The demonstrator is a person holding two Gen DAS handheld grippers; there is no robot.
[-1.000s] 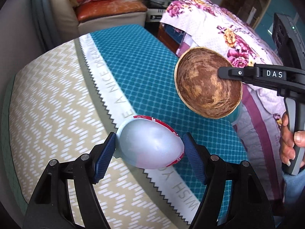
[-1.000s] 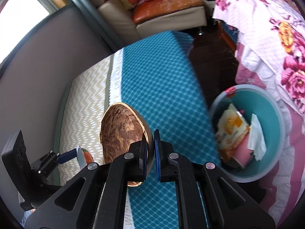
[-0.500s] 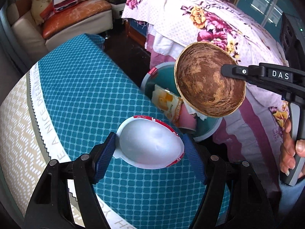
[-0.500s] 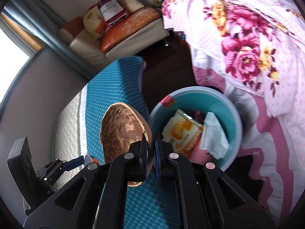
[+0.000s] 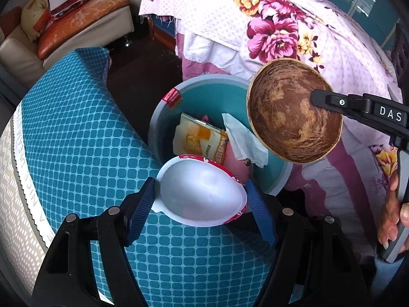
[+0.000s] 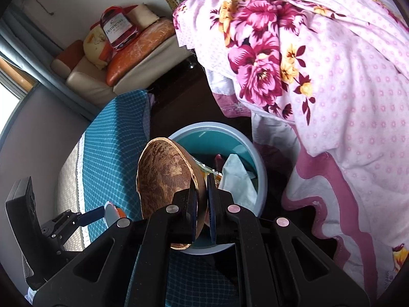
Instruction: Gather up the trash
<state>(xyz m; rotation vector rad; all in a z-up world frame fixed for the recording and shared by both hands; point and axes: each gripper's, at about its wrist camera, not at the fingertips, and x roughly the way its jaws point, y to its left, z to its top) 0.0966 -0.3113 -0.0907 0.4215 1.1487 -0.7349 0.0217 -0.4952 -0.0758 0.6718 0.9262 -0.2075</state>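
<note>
My left gripper (image 5: pixel 200 195) is shut on a white plastic cup with a red rim (image 5: pixel 199 192), held at the near edge of the teal trash bin (image 5: pixel 204 81). My right gripper (image 6: pixel 202 199) is shut on the rim of a brown coconut-shell bowl (image 6: pixel 163 176), which hangs over the bin (image 6: pixel 260 168). In the left wrist view the bowl (image 5: pixel 294 112) covers the bin's right side, with the right gripper's finger across it. The bin holds a yellow snack packet (image 5: pixel 199 135) and a white tissue (image 5: pixel 240 138).
A table with a teal checked cloth (image 5: pixel 71 133) lies left of the bin. A bed with a floral pink cover (image 5: pixel 281 25) rises behind and to the right. A sofa with orange cushions (image 5: pixel 84 12) stands at the back. A hand (image 5: pixel 391 209) grips the right handle.
Both grippers have swung right from over the table to the bin, carrying the cup and the bowl. The bin now sits just beyond the cup and under the bowl.
</note>
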